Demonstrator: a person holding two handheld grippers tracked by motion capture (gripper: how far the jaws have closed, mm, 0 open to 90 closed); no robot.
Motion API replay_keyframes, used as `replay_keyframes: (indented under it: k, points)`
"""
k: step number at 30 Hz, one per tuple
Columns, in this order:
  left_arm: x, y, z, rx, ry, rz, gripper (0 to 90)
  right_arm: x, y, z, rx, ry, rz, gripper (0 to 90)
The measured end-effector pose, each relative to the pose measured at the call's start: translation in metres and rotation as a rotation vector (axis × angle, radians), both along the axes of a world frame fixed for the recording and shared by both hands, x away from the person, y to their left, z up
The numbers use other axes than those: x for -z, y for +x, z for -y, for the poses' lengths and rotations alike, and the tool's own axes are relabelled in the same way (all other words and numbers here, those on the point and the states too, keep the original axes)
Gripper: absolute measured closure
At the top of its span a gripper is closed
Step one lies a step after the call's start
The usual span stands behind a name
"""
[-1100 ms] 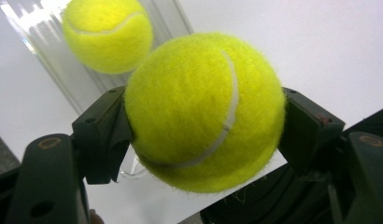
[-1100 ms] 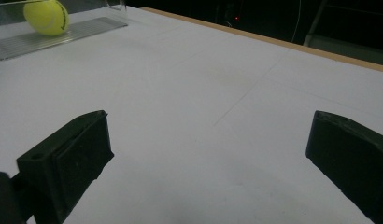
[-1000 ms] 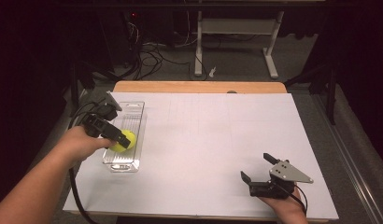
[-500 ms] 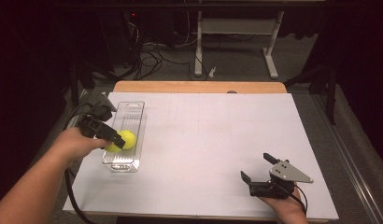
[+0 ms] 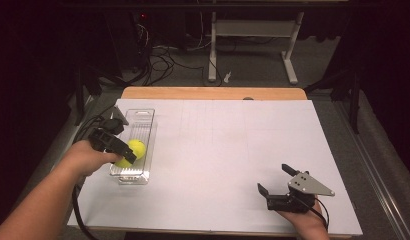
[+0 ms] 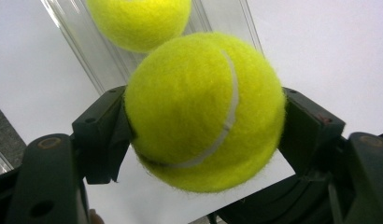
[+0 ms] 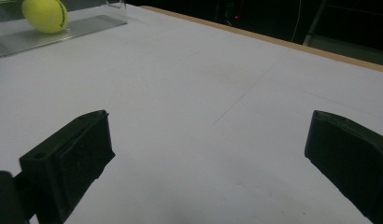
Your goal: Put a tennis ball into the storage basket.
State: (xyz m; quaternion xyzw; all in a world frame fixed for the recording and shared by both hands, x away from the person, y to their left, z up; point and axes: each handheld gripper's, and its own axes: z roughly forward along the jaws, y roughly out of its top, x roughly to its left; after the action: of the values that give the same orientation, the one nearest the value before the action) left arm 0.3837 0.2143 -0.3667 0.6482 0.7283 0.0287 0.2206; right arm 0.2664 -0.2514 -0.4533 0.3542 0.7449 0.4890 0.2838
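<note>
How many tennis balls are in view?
2: one clamped in the left gripper, tennis ball; another lying in the clear tray beside it.

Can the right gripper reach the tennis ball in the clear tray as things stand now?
Probably not without a long move: the right gripper rests open at the table's near right, while the tennis ball sits in the clear tray far left, already clamped by the left gripper.

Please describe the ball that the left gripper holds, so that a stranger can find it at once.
Look at the clear plastic tray near the left edge of the white table. Above its near end, the left gripper grips a yellow tennis ball. A second yellow ball lies loose in the tray beyond it.
</note>
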Motion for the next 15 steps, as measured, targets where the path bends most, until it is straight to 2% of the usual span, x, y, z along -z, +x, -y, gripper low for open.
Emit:
replay_keyframes:
  k: [15]
  points:
    - [0.015, 0.001, 0.009, 0.012, 0.044, -0.010, 26.5, -0.001, -0.001, 0.001, 0.000, 0.001, 0.005, 1.8]
